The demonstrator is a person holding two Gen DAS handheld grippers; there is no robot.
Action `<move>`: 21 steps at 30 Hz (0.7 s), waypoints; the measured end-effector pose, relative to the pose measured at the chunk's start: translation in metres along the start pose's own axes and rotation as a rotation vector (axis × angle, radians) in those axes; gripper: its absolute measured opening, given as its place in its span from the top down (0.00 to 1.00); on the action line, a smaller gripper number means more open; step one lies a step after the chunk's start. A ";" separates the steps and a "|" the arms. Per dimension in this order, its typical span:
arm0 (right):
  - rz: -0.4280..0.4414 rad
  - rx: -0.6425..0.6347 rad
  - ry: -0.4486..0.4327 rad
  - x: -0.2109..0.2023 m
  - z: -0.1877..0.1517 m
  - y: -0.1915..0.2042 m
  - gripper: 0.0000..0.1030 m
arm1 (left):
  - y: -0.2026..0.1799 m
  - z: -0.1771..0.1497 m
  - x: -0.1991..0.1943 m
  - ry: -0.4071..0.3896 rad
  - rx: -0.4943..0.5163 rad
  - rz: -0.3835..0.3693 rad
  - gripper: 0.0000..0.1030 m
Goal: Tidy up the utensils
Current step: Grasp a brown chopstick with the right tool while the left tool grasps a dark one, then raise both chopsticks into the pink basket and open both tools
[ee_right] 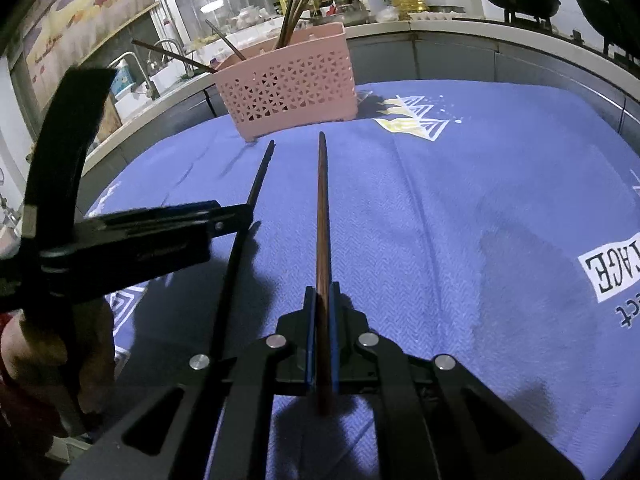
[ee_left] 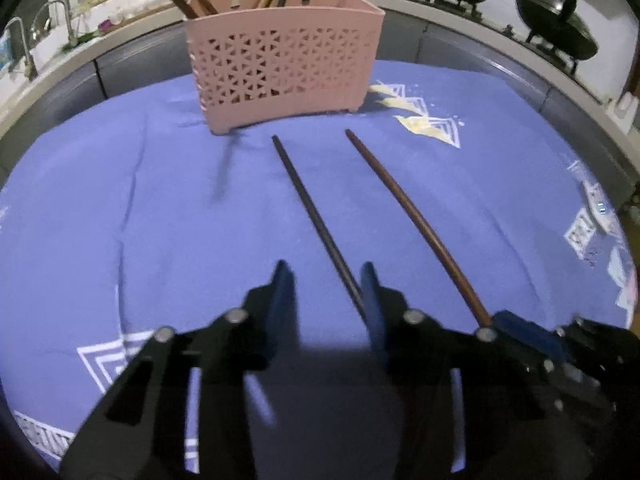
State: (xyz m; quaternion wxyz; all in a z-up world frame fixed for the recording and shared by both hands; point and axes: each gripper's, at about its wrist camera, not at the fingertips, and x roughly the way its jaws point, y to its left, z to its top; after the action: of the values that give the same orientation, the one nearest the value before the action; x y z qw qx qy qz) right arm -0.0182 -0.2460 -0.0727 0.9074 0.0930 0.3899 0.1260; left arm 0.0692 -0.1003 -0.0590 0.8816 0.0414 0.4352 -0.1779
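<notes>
Lower left of your left wrist view, your left gripper hangs with jaws spread, the black chopstick only brushing the right-hand finger, so shut carelessly and it could skid off across the blue cloth. Centre of the right wrist view, your right gripper is clenched on the brown chopstick near its rear end; that long overhang could twist or catch the rim of the pink basket at upper centre
</notes>
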 end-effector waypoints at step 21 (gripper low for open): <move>-0.015 0.019 0.008 0.003 0.003 0.005 0.93 | 0.086 -0.046 -0.051 0.004 -0.088 -0.003 0.86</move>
State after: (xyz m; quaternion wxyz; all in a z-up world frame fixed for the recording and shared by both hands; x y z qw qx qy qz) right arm -0.0149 -0.2407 -0.0713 0.9059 0.0982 0.3953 0.1159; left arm 0.0356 0.0044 -0.0547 0.8814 0.0025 0.4444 -0.1599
